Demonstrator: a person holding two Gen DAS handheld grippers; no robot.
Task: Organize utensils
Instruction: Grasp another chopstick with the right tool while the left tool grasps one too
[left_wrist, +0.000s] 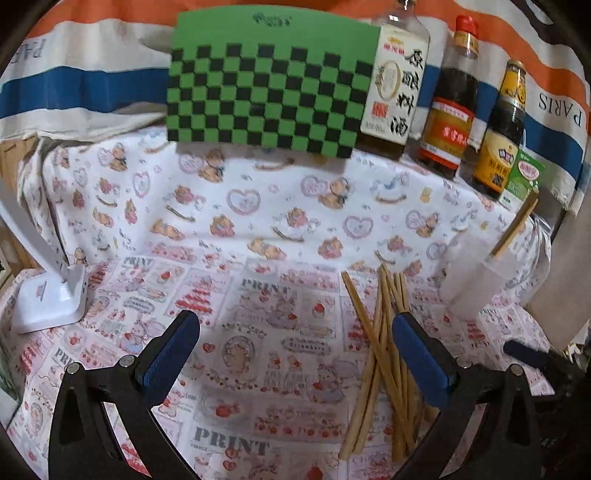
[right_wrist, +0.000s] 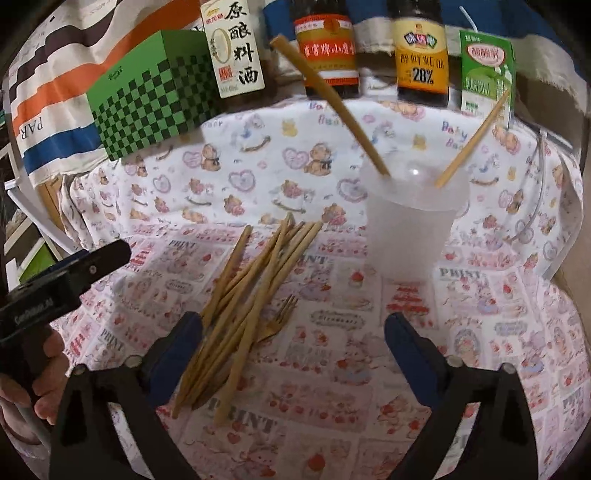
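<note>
Several wooden chopsticks (right_wrist: 255, 291) lie in a loose pile on the printed tablecloth, with a small wooden fork (right_wrist: 282, 314) under their right side. A translucent plastic cup (right_wrist: 410, 225) stands behind them and holds two chopsticks (right_wrist: 332, 99) that lean apart. My right gripper (right_wrist: 293, 328) is open just above the cloth, its left finger over the pile's near end. In the left wrist view the same pile (left_wrist: 388, 350) lies by the right finger of my left gripper (left_wrist: 295, 328), which is open with nothing between its fingers. The cup (left_wrist: 476, 277) is at the right.
A green checkered box (left_wrist: 269, 92), three sauce bottles (left_wrist: 448, 110) and a green carton (right_wrist: 485, 74) line the back of the table. A white lamp base (left_wrist: 51, 299) sits at the left. A hand holding the left gripper (right_wrist: 44, 288) shows at the left of the right wrist view.
</note>
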